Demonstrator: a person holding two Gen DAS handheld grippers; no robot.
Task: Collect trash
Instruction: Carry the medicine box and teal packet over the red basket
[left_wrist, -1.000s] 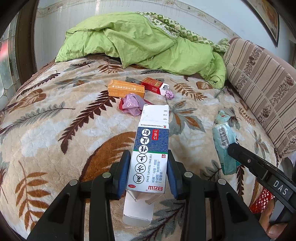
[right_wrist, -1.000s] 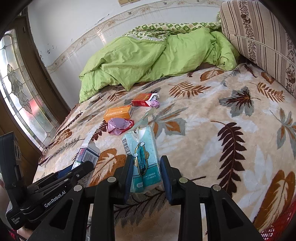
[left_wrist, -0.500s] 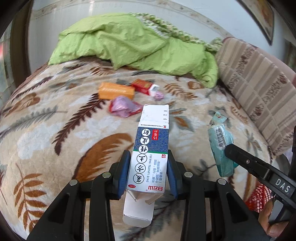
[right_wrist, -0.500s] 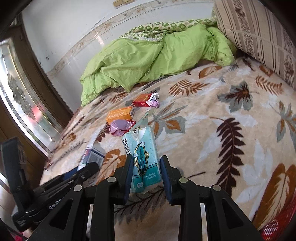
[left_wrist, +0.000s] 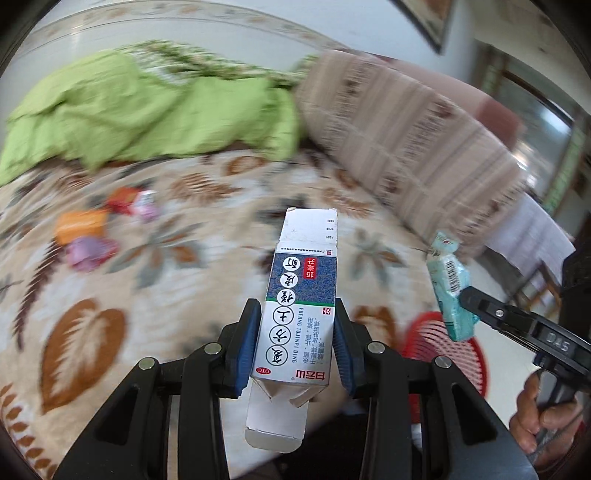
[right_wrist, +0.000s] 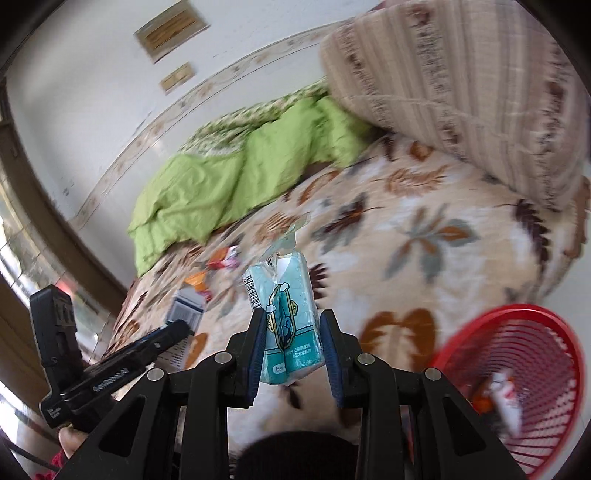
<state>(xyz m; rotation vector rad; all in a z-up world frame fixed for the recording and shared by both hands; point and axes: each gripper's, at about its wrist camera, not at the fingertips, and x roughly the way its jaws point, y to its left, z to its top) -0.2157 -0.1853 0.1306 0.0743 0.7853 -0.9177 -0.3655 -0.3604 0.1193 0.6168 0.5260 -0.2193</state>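
My left gripper (left_wrist: 297, 345) is shut on a blue and white medicine box (left_wrist: 301, 291), whose open flaps stick out at both ends. In the right wrist view my right gripper (right_wrist: 293, 350) is shut on a teal tissue packet (right_wrist: 286, 310). That packet (left_wrist: 450, 291) shows at the right of the left wrist view too. A red mesh basket (right_wrist: 532, 373) stands on the floor beside the bed, low right of the right gripper, with some trash inside. An orange box (left_wrist: 79, 223), a red box (left_wrist: 123, 197) and a pink wrapper (left_wrist: 88, 251) lie blurred on the bed.
The bed carries a leaf-patterned blanket (left_wrist: 166, 280), a crumpled green quilt (left_wrist: 147, 114) at its far end and a striped bolster (left_wrist: 406, 147) along the right side. A hand (left_wrist: 543, 417) holds the right gripper's handle. A window frame (right_wrist: 55, 229) lies left.
Both grippers have swung to the right and risen, each keeping its item. The red basket has come into view and the bed's trash has slid to the left.
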